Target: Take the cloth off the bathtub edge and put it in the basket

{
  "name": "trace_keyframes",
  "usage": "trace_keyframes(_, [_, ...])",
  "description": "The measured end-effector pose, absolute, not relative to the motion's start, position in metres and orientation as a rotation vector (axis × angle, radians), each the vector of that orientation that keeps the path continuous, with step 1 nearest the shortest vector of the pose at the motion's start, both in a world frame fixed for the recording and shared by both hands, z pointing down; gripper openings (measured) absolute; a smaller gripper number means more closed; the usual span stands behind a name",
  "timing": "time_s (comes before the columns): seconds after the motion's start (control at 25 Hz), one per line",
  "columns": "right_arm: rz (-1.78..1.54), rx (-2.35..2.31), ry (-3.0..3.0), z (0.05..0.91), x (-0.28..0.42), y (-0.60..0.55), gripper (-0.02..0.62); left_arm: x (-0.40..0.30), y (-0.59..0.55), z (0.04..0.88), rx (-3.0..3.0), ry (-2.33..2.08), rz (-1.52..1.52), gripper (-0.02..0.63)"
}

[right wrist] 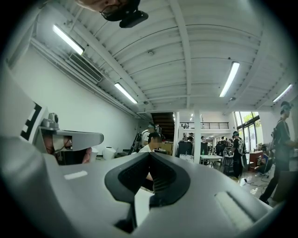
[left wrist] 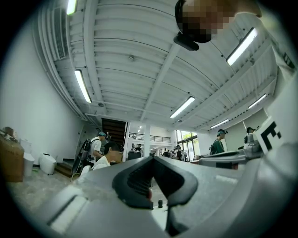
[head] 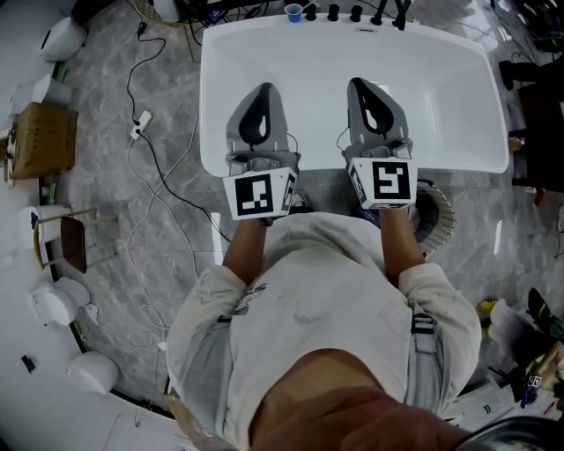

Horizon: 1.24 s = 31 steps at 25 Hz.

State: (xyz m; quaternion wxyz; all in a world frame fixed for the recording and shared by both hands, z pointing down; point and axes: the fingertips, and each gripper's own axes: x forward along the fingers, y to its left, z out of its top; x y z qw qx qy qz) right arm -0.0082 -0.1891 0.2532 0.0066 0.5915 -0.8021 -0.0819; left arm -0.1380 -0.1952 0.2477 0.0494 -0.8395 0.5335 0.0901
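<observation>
The white bathtub (head: 441,97) fills the top of the head view, and both grippers are held side by side over its near edge. My left gripper (head: 264,88) is shut, its tips meeting (left wrist: 151,157) with nothing between them. My right gripper (head: 359,84) is shut too, tips together (right wrist: 150,153) and empty. A woven basket (head: 441,213) stands on the floor just right of my right forearm, mostly hidden by it. No cloth shows in any view. Both gripper views look out level across a large hall and up at its ceiling.
A blue cup (head: 293,12) and black tap fittings (head: 354,13) sit on the tub's far rim. Cables (head: 150,176) trail over the marble floor at left, near a cardboard box (head: 40,141) and a chair (head: 66,242). People (right wrist: 279,148) stand in the hall.
</observation>
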Motion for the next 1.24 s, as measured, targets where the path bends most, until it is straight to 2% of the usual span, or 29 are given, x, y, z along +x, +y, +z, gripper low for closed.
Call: trace_keyframes(1.24, [-0.253, 1.841, -2.493, 0.258, -0.023, -0.196, 0.002, -0.159, -0.194, 0.246, -2.535, 1.673, 0.296, 0.000])
